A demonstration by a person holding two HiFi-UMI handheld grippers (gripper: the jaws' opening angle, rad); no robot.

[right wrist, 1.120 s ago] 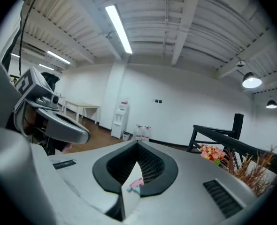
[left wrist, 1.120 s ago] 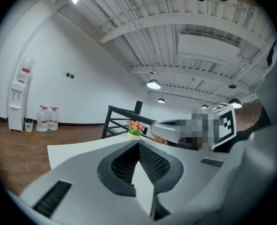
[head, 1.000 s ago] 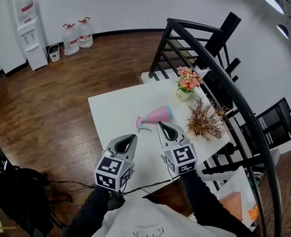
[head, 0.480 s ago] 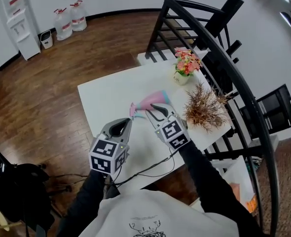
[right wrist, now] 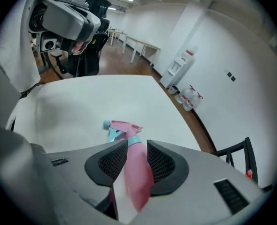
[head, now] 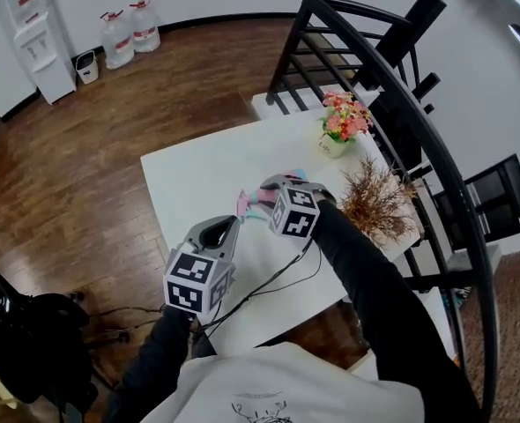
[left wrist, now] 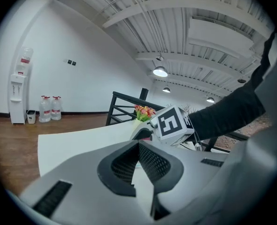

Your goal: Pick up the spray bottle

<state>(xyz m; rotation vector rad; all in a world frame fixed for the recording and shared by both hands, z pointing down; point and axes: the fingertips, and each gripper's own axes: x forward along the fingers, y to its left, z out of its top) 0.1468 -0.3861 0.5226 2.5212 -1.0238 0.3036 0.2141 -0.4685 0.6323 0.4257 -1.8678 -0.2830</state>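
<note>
A room with white walls and a wood floor (head: 84, 148) is shown. A white table (head: 198, 170) is set beside black chairs (head: 330, 51), with flowers (head: 344, 122) and a dried plant (head: 379, 203) along one edge. Near the table's middle, a pink spray bottle (right wrist: 137, 172) is clamped between the right gripper's (right wrist: 137, 151) jaws. The left gripper (left wrist: 138, 146) is held nearby, jaws together and empty.

Spray bottle (right wrist: 137, 175): smooth pink plastic, faint gloss. My right tongs (right wrist: 136, 146): matt grey plastic shell; pads (right wrist: 111, 163) black, cross-hatched, rough. Counter (head: 198, 179): white, smooth, matt. Floor (head: 84, 148): glossy wood planks. My sleeve (head: 357, 263): black cloth.
</note>
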